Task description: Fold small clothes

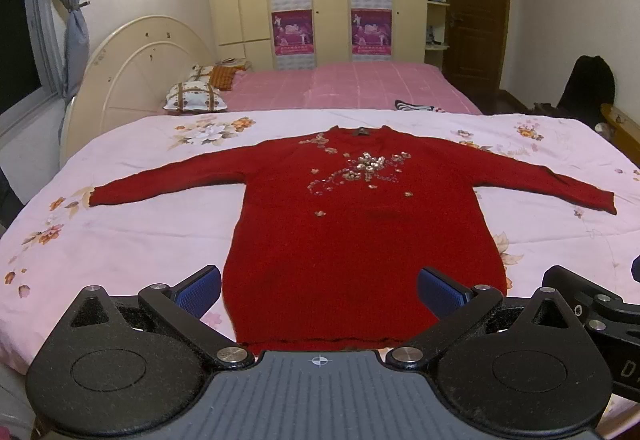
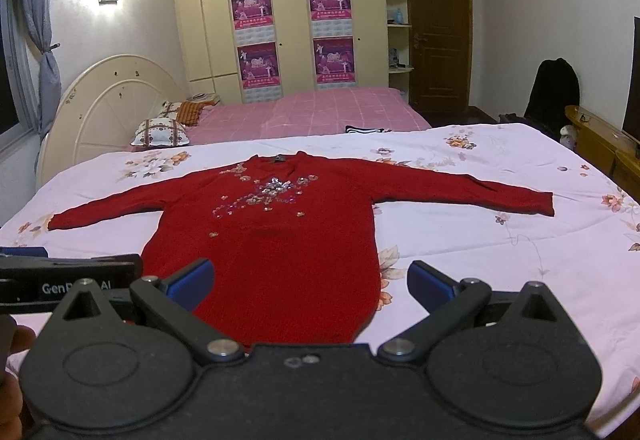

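Observation:
A red long-sleeved sweater [image 1: 360, 232] with sequin flowers on the chest lies flat, front up, on a pale pink floral bedspread [image 1: 140, 224], both sleeves spread out to the sides. Its hem is nearest me. My left gripper [image 1: 319, 290] hovers open over the hem, blue pads wide apart and holding nothing. In the right wrist view the same sweater [image 2: 272, 252] sits left of centre. My right gripper [image 2: 310, 282] is open above the hem's right corner, empty. The left gripper's body [image 2: 68, 276] shows at that view's left edge.
Beyond the bedspread lies a pink checked bed [image 1: 352, 88] with pillows [image 1: 196, 98] and a cream headboard [image 1: 132, 72]. A striped garment [image 1: 414, 106] lies at the far edge. A wardrobe [image 1: 320, 0] and brown door [image 1: 476, 4] stand behind. A wooden bench [image 2: 600, 144] is on the right.

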A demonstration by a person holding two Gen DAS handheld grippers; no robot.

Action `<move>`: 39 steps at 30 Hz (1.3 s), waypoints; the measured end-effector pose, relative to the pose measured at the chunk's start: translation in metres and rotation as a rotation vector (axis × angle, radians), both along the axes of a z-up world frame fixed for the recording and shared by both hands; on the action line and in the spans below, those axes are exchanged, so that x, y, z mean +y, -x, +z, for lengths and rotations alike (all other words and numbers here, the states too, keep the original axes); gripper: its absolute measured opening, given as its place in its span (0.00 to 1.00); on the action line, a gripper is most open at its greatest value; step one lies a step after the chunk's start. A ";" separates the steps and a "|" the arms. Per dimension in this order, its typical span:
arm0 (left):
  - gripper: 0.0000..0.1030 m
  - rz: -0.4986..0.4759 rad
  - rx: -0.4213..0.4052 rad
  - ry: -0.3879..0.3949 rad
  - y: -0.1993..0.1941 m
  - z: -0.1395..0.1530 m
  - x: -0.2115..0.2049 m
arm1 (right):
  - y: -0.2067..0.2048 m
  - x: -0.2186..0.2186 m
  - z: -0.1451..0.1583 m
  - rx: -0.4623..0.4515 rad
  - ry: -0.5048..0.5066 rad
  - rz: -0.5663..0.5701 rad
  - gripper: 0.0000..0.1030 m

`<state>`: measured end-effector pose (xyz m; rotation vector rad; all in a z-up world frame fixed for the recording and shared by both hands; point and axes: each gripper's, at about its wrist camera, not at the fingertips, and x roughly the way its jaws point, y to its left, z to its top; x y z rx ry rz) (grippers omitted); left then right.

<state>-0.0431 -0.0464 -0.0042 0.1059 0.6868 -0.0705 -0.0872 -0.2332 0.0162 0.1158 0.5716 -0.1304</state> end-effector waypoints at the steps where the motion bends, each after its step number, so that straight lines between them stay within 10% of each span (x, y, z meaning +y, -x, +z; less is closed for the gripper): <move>1: 1.00 0.000 0.000 0.000 -0.001 0.000 0.000 | 0.000 0.000 0.000 0.001 0.000 0.001 0.99; 39: 1.00 -0.034 0.047 -0.015 -0.078 -0.017 0.007 | -0.039 -0.008 -0.015 0.002 0.022 -0.116 0.99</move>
